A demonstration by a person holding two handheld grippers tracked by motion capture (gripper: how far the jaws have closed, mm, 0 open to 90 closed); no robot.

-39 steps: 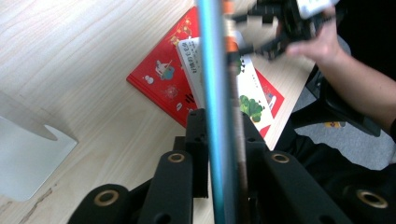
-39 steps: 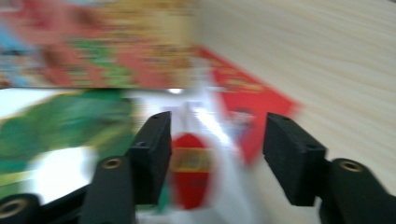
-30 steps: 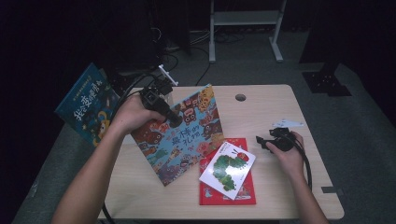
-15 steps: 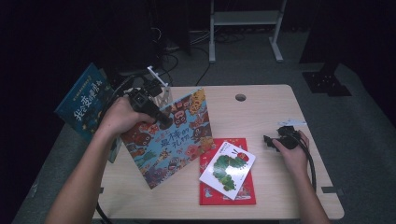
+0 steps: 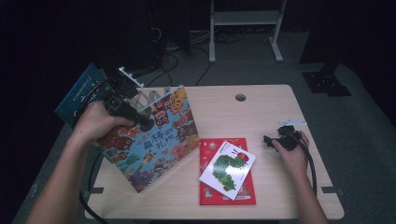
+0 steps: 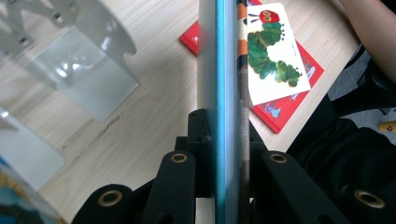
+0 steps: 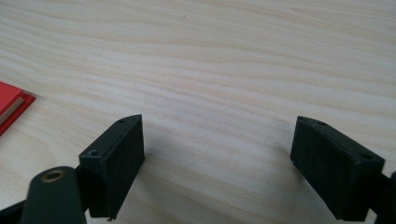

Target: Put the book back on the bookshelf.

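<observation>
Picture book (image 5: pixel 156 137) now more upright in left tool (image 5: pixel 140 122).

Four books in all: one colourful picture book (image 5: pixel 156 135) clamped in the left tool (image 5: pixel 140 122), one blue book (image 5: pixel 81 93) behind that tool, and to its right one red book (image 5: pixel 210 191) with one white caterpillar book (image 5: pixel 227 163) on top. Two tools; the right tool (image 5: pixel 267 140) holds nothing. One clear stand (image 6: pixel 88 74).
</observation>
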